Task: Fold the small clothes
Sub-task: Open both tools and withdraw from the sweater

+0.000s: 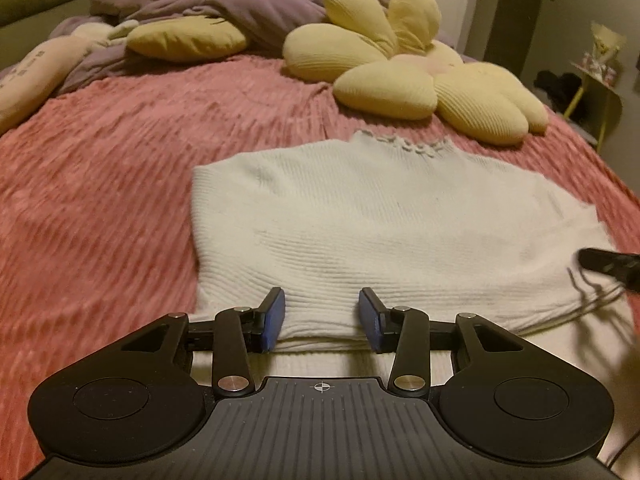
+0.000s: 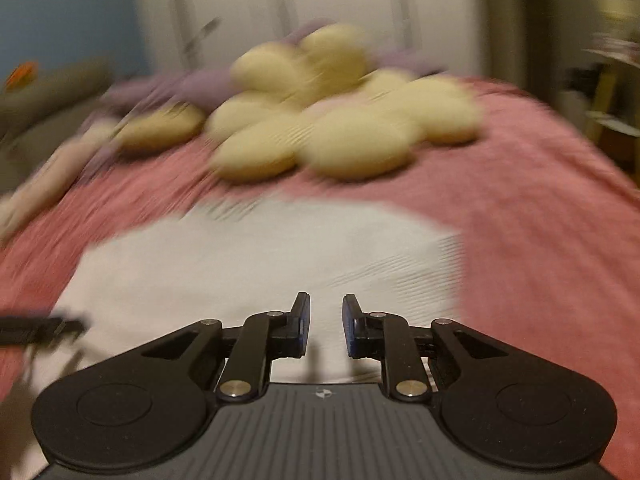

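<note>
A white ribbed knit top (image 1: 384, 220) lies flat on the pink bedspread (image 1: 100, 184), its lacy neckline at the far side. It looks folded, with its near folded edge at my left gripper (image 1: 322, 318), which is open, its blue pads either side of that edge. My right gripper (image 2: 326, 326) is open and empty, just above the white top (image 2: 256, 264) near its front edge. The right wrist view is blurred. The right gripper's tip also shows in the left wrist view (image 1: 612, 266) at the right edge of the top.
A yellow flower-shaped cushion (image 1: 408, 68) lies just beyond the top. A purple blanket (image 1: 224, 12) and a pale pillow (image 1: 36, 76) lie at the head of the bed. A yellow side table (image 1: 596, 92) stands off the right edge.
</note>
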